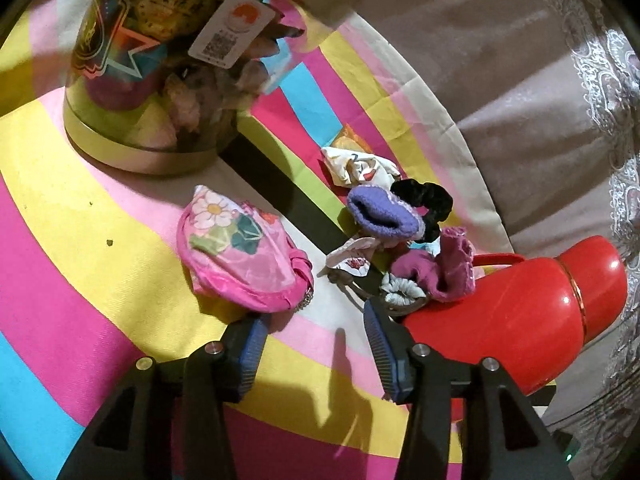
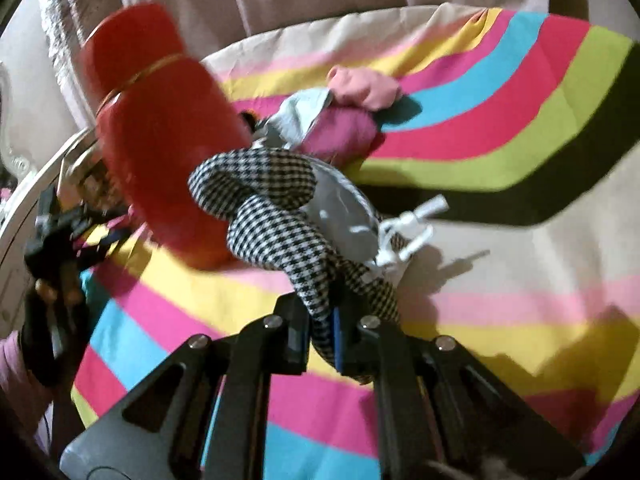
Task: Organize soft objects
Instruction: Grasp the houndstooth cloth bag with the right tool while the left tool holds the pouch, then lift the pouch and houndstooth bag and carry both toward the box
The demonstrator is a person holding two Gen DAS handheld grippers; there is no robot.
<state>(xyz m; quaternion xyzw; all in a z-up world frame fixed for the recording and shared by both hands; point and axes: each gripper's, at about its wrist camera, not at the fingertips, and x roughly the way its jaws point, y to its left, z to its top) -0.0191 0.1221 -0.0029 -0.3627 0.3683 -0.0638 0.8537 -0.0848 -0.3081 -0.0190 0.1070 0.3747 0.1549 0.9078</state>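
Observation:
My left gripper (image 1: 316,320) is open and empty, low over the striped bedsheet (image 1: 100,208). Just ahead of it lie a pink flowered pouch (image 1: 240,248) and a pile of soft items: a purple sock (image 1: 380,212), a black scrunchie (image 1: 428,196), a magenta sock (image 1: 444,268), a white printed cloth (image 1: 360,168) and a white scrunchie (image 1: 400,290). My right gripper (image 2: 326,320) is shut on a black-and-white houndstooth cloth (image 2: 264,200), lifted above the sheet. Behind it lie pink cloths (image 2: 352,120).
A clear round tub (image 1: 152,80) holding soft items stands at the far left. A red flask (image 1: 520,312) lies on its side right of the pile; it also shows in the right wrist view (image 2: 160,132). A beige curtain (image 1: 520,80) hangs beyond the bed edge.

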